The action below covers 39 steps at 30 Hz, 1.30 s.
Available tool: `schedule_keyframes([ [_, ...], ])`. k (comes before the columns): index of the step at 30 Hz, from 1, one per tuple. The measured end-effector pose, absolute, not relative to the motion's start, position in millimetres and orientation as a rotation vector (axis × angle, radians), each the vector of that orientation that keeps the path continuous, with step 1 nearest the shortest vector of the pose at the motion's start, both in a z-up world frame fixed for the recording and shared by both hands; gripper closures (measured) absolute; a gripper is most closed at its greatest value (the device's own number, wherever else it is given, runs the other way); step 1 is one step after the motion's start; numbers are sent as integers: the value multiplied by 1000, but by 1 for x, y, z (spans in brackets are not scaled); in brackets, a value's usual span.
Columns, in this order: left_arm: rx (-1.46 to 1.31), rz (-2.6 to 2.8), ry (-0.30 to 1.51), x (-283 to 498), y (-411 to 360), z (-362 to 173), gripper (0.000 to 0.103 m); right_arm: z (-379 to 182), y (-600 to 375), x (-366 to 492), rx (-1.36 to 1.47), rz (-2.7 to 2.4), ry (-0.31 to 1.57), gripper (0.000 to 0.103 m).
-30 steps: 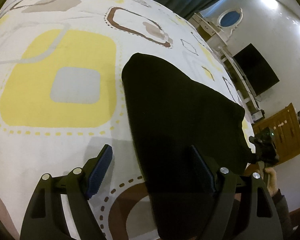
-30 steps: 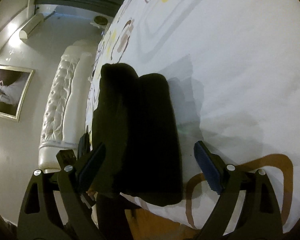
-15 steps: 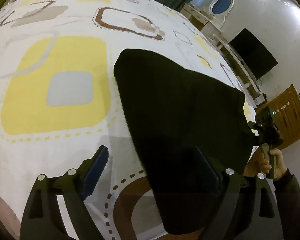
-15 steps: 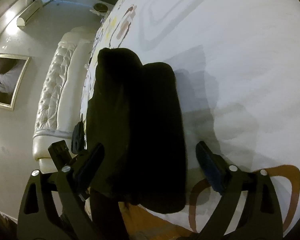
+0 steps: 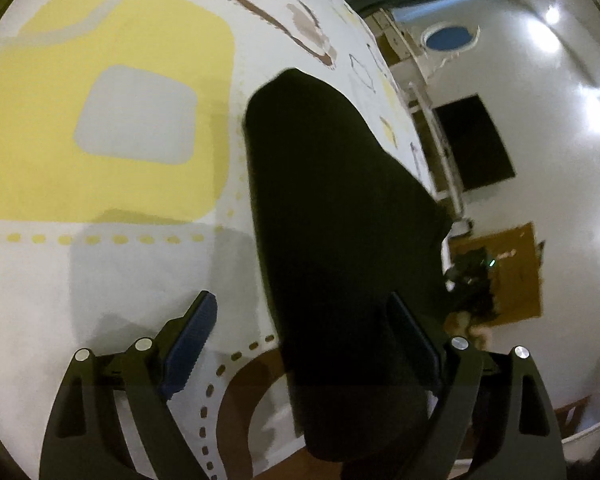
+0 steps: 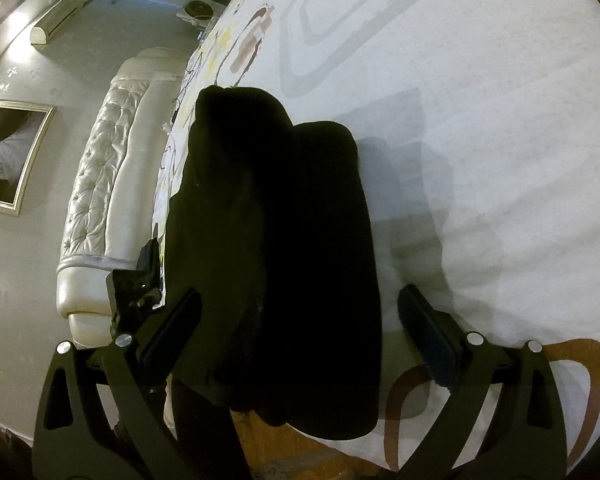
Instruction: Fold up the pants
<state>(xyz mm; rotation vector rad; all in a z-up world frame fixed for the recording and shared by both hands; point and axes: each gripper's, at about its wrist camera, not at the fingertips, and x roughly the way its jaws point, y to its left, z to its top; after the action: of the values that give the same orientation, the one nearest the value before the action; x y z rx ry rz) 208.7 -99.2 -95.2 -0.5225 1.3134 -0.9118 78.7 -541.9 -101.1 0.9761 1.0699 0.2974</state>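
The black pants (image 5: 340,240) lie folded into a long thick bundle on the patterned bedspread (image 5: 140,216), near the bed's edge. My left gripper (image 5: 302,304) is open over one end; the bundle's left edge runs between its fingers and its right pad (image 5: 410,332) hangs over the cloth without pressing. From the other end, my right gripper (image 6: 300,294) straddles the pants (image 6: 284,240); its jaws are opening and both pads stand clear of the cloth. The other gripper (image 5: 472,280) shows past the far end, held by a hand.
The white bedspread (image 6: 480,120) stretches away on the side of the pants far from the edge. A tufted headboard (image 6: 100,184) and a framed picture (image 6: 4,152) are at one end of the bed. A dark screen (image 5: 472,144) and a wooden cabinet (image 5: 508,272) stand by the wall.
The left gripper rolled and sank closer over the pants, and its jaws spread wider. The right gripper's jaws widened and it edged nearer the bundle. The pants lie as before.
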Motion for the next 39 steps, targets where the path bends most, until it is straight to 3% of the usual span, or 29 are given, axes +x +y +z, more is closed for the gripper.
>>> schedule_keyframes([
  [19, -420, -1012, 1338, 214, -154, -94, 18, -106, -540, 91, 994, 368, 1053, 2],
  [20, -413, -1015, 1334, 214, -154, -94, 20, -106, -538, 93, 991, 375, 1055, 2],
  [25, -403, -1008, 1341, 216, -149, -100, 51, -107, -537, 101, 994, 411, 1046, 2],
  [31, -406, -1025, 1341, 217, -144, -100, 67, -103, -526, 108, 920, 416, 1069, 2],
  [33, -416, -1030, 1338, 216, -141, -100, 68, -102, -523, 108, 892, 404, 1081, 9],
  [35, -427, -1031, 1333, 216, -140, -101, 69, -104, -525, 107, 871, 360, 1106, 45],
  [37, -436, -1028, 1332, 216, -141, -102, 69, -110, -532, 102, 930, 367, 1090, 56],
  [39, -440, -1016, 1330, 215, -143, -100, 69, -110, -530, 100, 954, 381, 1068, 60],
])
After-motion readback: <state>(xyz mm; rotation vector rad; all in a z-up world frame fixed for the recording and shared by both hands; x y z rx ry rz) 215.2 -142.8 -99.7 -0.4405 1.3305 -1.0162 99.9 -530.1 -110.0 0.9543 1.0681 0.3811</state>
